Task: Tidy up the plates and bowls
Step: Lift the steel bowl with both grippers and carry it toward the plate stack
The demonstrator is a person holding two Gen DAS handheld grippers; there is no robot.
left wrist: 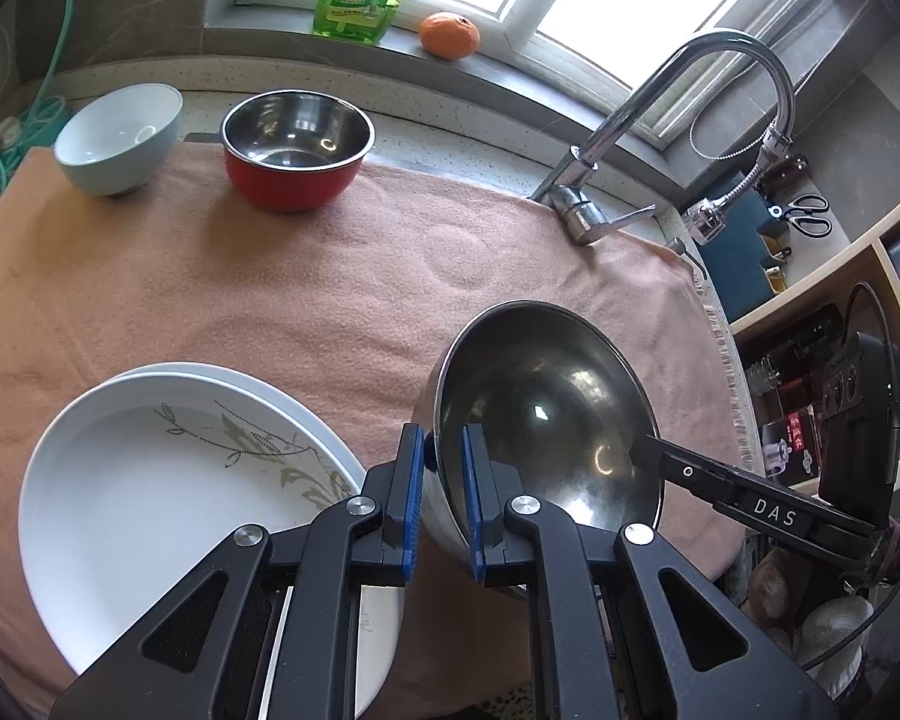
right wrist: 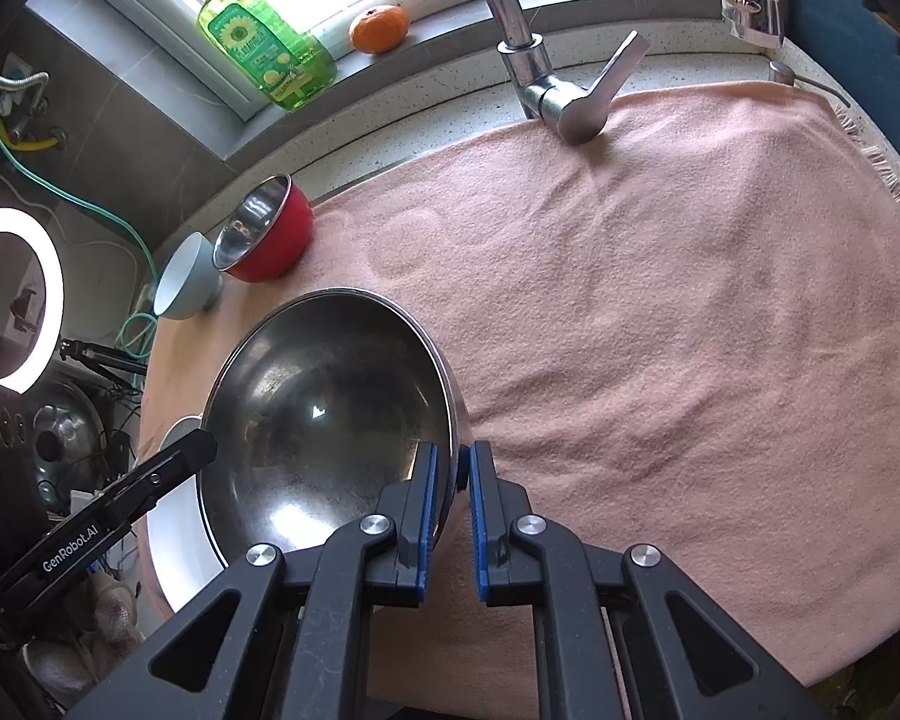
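Pink towelling point(right wrist: 660, 312) covers the counter in front of me, nubbly and faintly creased, running from the chrome tap point(right wrist: 564, 96) at the window side towards my grippers. Both of my grippers point steeply down at it. My left gripper point(left wrist: 444, 480) has its blue ribbed pads clamped on the near rim of the large steel bowl point(left wrist: 546, 414) — one pad inside, one outside — and my right gripper point(right wrist: 453, 498) pinches the opposite rim the same way, so the bowl hangs tilted between the two, its dark mirror-like hollow facing me. In the left wrist view the right gripper's black finger reaches across the bowl's far edge.

Just beside the bowl, on the left, two white plates point(left wrist: 150, 480) sit stacked on the towel; the upper one is glossy with a grey leaf sprig painted inside. Well apart at the back stand a pale blue ceramic bowl point(left wrist: 120, 138) and a red bowl point(left wrist: 297, 147) with a polished steel lining (both upright, close to each other). On the sill behind them are a green detergent bottle point(right wrist: 264, 42) and an orange point(right wrist: 379, 29).
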